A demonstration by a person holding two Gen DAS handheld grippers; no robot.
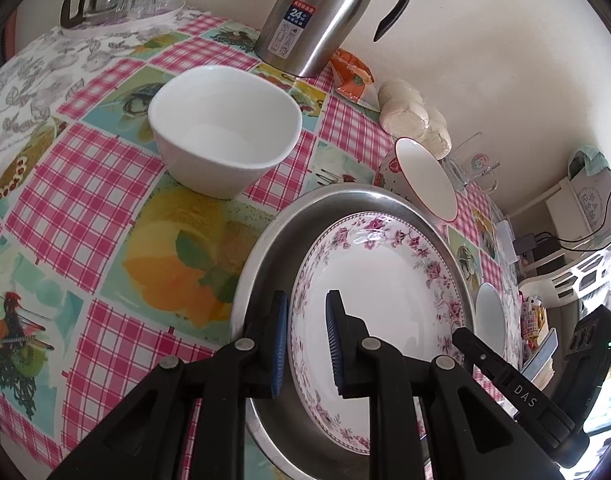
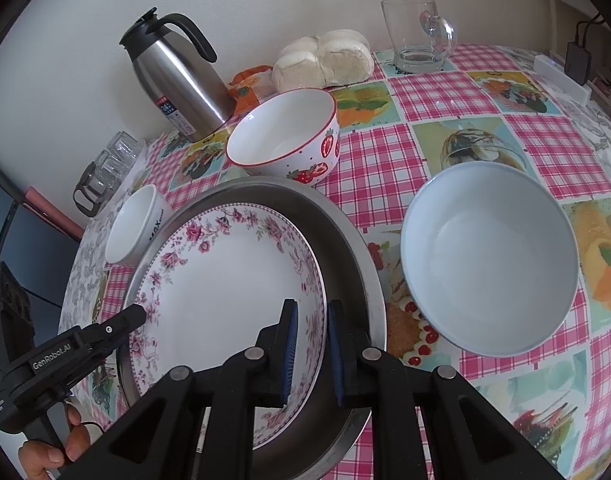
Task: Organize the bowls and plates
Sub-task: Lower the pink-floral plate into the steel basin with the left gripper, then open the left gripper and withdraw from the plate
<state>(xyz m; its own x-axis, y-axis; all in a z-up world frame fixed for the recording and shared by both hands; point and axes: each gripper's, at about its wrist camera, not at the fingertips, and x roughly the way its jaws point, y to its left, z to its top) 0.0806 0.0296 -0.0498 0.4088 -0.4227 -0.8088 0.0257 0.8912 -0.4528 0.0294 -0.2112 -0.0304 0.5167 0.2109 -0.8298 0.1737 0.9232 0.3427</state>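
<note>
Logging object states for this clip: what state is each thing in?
Floral plate: empty, lying in metal tray.
Left tool: slightly open, astride plate rim.
Right tool: shut on plate rim.
Strawberry bowl: empty.
Pale blue bowl: empty, upright.
White bowl: empty, upright.
Glass mug: empty, upright.
Steel jug: lid closed.

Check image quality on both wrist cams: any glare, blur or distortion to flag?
Left wrist view: strong fisheye bending, the steel kettle leans and the tablecloth curves; soft glare on the floral plate; blown-out brightness at the lower right edge; sharp overall. Right wrist view: same barrel warp with dark corners; even daylight, faint shadows under the pale blue bowl; no motion blur.
</note>
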